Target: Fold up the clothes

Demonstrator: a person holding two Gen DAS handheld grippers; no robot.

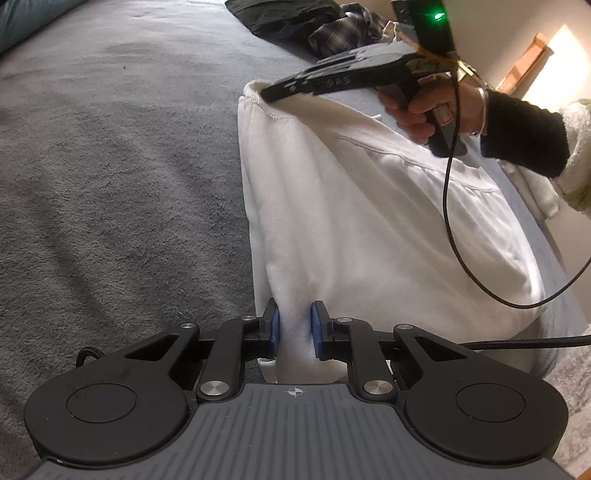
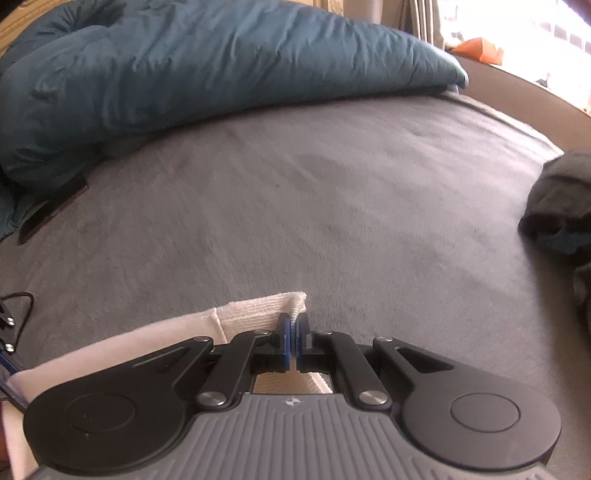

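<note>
On the grey bed (image 1: 110, 166), my left gripper (image 1: 294, 328) pinches a thick bunch of white sweatshirt (image 1: 351, 206); my right gripper (image 2: 294, 341) clamps its ribbed cuff (image 2: 258, 308), which could slip if tugged.

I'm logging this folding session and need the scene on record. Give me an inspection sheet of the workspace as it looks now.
Surface: grey blanket spread over a bed, lightly creased.
Job's things: white sweatshirt, partly lifted, its ribbed hem pinched at one corner.
Clutter: dark clothes pile at the far end; a plaid garment beside it; teal duvet bunched along one edge.
Grippers: left tool shut on a fold of the sweatshirt; right tool shut on the hem.
Cables: black cable hanging from the right tool, looping over the sweatshirt.
Surroundings: bright window, washed out.
</note>
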